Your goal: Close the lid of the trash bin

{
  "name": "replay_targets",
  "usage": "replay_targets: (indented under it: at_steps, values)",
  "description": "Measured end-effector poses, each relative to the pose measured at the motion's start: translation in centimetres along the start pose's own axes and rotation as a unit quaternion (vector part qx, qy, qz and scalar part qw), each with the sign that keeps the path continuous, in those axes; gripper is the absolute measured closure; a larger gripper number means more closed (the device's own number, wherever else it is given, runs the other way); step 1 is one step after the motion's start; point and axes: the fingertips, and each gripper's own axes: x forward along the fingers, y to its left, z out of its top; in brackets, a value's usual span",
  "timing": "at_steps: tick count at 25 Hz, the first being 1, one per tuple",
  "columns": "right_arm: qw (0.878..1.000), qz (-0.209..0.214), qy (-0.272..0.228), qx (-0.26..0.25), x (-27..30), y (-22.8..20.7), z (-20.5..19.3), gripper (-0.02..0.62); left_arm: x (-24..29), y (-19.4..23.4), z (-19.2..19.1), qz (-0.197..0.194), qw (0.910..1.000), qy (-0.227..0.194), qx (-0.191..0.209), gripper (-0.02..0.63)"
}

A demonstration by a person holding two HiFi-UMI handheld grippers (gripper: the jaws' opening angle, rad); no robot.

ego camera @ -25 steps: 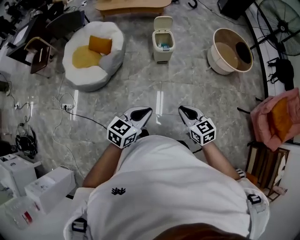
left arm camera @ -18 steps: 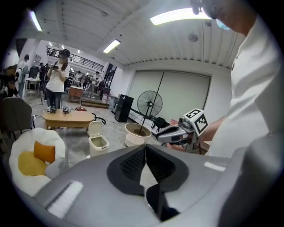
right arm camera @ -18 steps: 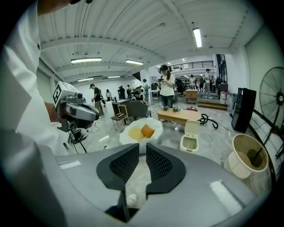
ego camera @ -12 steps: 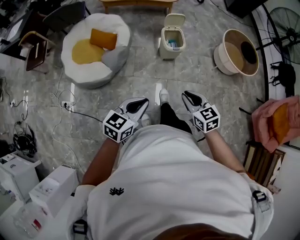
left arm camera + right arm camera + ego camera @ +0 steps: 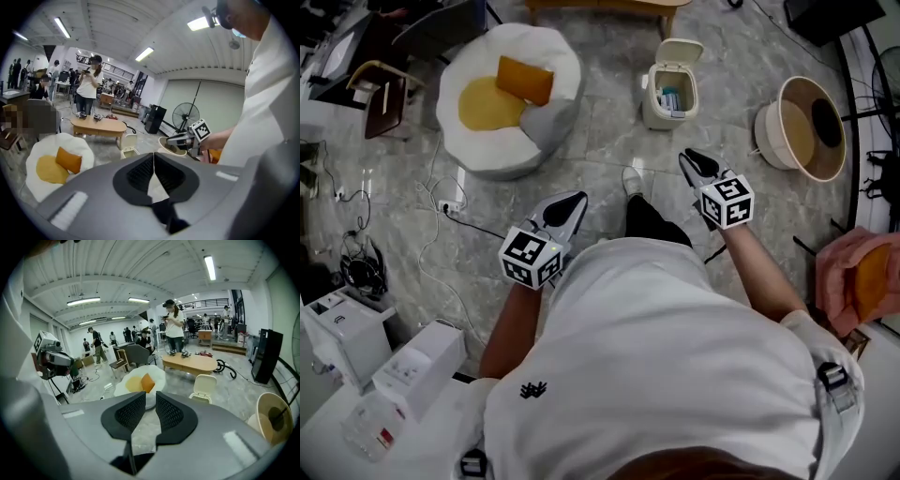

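Progress is nil: the small cream plastic trash bin (image 5: pixel 668 101) stands on the grey marble floor (image 5: pixel 600 150) at one o'clock, its flip lid (image 5: pixel 682 52) upright. It is well apart from both grippers. The left gripper (image 5: pixel 577 199) has jaws together and empty; the right gripper (image 5: pixel 690 157) is slightly parted and empty. Reaching the bin and pushing the lid down are both left, I judge.

Head view: taken from above the person's head, faced steeply down and forward. The white shirt (image 5: pixel 675 356) is seen close, the marble floor (image 5: pixel 609 141) farther off, the trash bin (image 5: pixel 671 94) far, near the top edge.

Left gripper view: set low behind the left gripper (image 5: pixel 153 157), faced level across the room.

Right gripper view: set likewise behind the right gripper (image 5: pixel 150 397).

Shared by all three: trash bin, white beanbag (image 5: pixel 555 56), wooden table (image 5: pixel 97 126), round tub (image 5: pixel 802 131). Each gripper is caught at the side of the other's view.
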Motion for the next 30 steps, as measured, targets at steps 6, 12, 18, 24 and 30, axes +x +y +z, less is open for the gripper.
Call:
replay_targets:
  at_steps: [6,12,18,24,30]
  values:
    - [1.0,-0.003,0.014,0.015,7.7,-10.7,4.0,0.546,6.8,3.2,4.6,0.021,0.9997,0.014,-0.008,0.546]
    - [0.999,-0.015,0.021,0.039,15.6,-21.9,6.6,0.543,13.1,4.4,7.9,0.028,0.9988,0.021,-0.035,0.546]
    - [0.996,-0.042,0.035,0.074,23.3,-30.6,7.6,0.526,16.3,6.3,9.2,0.052,0.9968,0.036,-0.049,0.546]
    - [0.992,-0.068,0.05,0.096,29.7,-36.5,7.8,0.508,17.0,7.9,8.6,0.072,0.9933,0.058,-0.069,0.548]
    - [0.987,-0.09,0.063,0.119,35.4,-41.3,7.8,0.508,18.1,9.0,8.0,0.087,0.9898,0.079,-0.081,0.547]
